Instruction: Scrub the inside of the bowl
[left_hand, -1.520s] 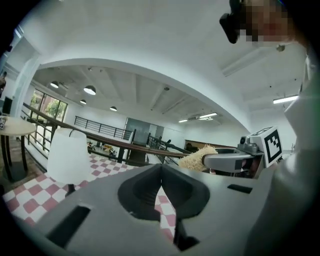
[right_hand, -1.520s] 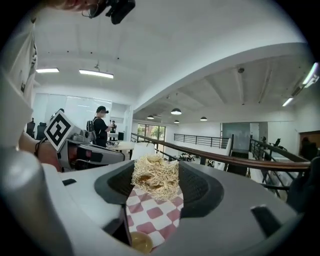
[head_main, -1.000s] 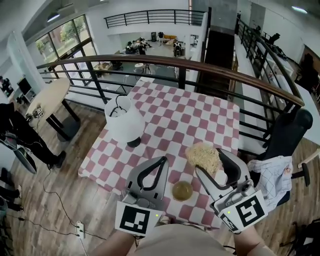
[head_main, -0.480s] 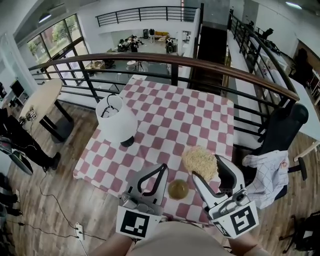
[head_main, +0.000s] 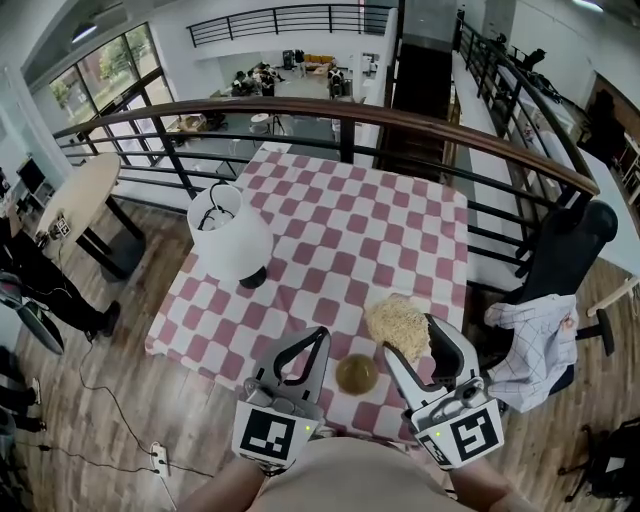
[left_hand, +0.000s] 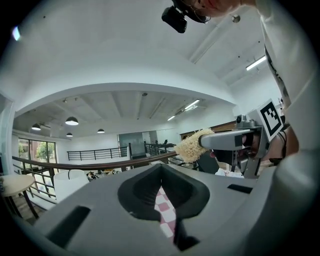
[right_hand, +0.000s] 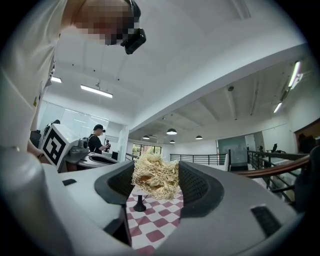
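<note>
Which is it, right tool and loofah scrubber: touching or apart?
Touching. The right gripper view shows the loofah scrubber squeezed inside the right tool, pressed on both sides.

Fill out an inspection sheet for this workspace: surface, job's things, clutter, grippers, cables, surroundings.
Surface: table under a red-and-white checked cloth.
Job's things: bowl near the front edge, between the grippers; scrubber held beside it.
Clutter: white lamp near the left edge.
Grippers: left gripper shut, empty; right gripper shut on the scrubber.
Cables: power strip with its cord on the floor, left.
Surroundings: railing behind the table; chair with a shirt on the right; round table on the left.
</note>
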